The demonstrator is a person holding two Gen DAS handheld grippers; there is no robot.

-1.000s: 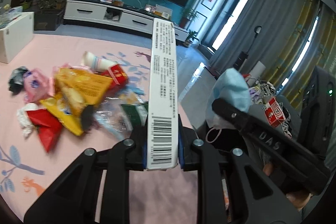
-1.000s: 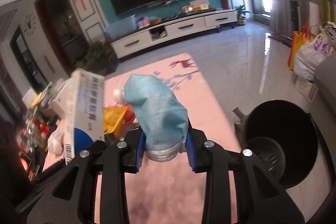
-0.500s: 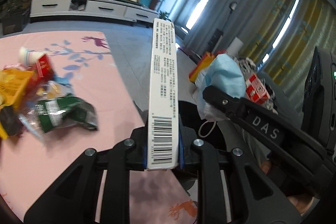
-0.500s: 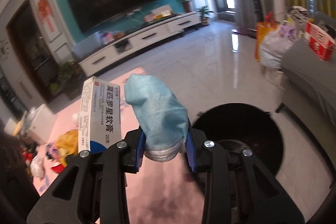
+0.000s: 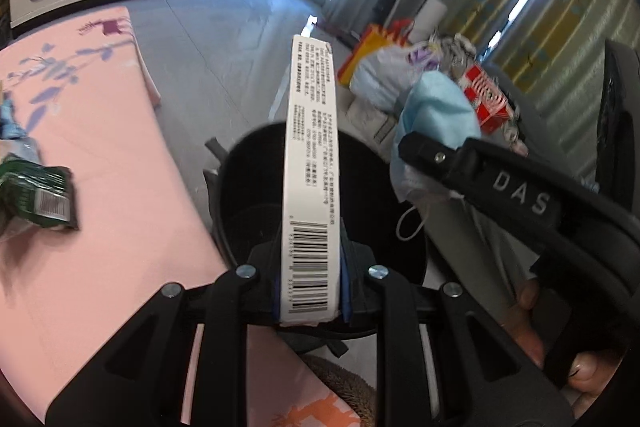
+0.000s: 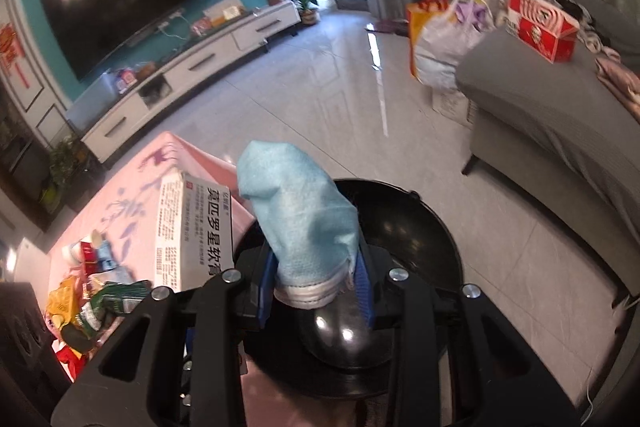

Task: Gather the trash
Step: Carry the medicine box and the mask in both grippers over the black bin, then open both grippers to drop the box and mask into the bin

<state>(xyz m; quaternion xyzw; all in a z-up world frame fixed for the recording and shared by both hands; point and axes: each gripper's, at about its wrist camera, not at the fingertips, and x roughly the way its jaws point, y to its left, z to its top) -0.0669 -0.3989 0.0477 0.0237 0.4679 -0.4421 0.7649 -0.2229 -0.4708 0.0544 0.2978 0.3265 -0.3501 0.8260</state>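
Round black plastic trash bin (image 6: 420, 227) mouth lay open below; grey fabric sofa (image 6: 540, 131) crowded right side, pink patterned mat (image 5: 100, 187) edge left.

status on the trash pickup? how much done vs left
Done: the black bin looks empty, nothing dropped yet. In hand: left gripper clamps a white box; right gripper clamps a blue face mask; both are over the bin's opening. Left: release both, then clear the wrappers piled on the pink mat.
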